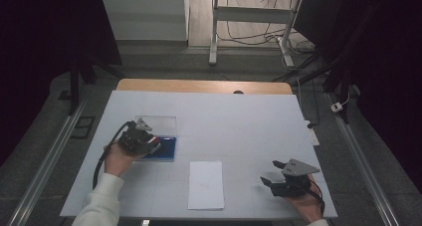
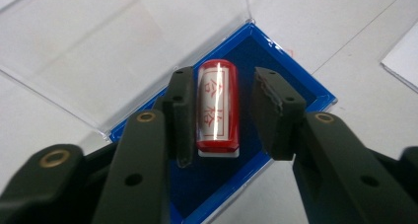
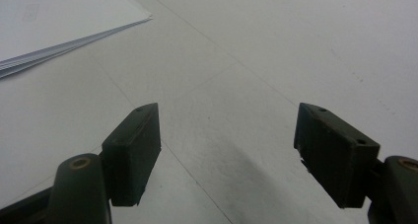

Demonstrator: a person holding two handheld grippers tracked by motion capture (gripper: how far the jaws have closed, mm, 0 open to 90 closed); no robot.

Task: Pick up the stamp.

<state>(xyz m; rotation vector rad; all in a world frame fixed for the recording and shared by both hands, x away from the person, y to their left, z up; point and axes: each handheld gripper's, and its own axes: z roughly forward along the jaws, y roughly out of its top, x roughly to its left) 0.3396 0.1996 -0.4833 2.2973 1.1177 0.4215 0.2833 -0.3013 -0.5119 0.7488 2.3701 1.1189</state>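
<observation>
Two jaws of the left gripper (image 2: 219, 118) stand on either side of a red stamp (image 2: 218, 105) that lies in a blue case (image 2: 305, 88), whose clear lid (image 2: 123, 41) is folded flat on the far side. The left jaw is touching or nearly touching the stamp's side; the right jaw is a little apart from it, so nothing is gripped yet. In the high view the case (image 1: 168, 149) sits left of centre on the table (image 1: 239, 121), partly under the gripper (image 1: 142, 136).

The step in hand looks like picking the stamp out. To do it well, shift slightly right so the stamp is centred, close evenly on its long sides, then lift straight up so the case does not drag along.

Right gripper (image 3: 226, 152) hovers wide open and empty over bare table at the near right (image 1: 278, 173), just right of the paper (image 1: 205, 184), which looks like a thin stack (image 3: 59, 31).

Hard to tell: whether the stamp rests in a fitted recess, what its white near end is, and how low the jaws reach.
</observation>
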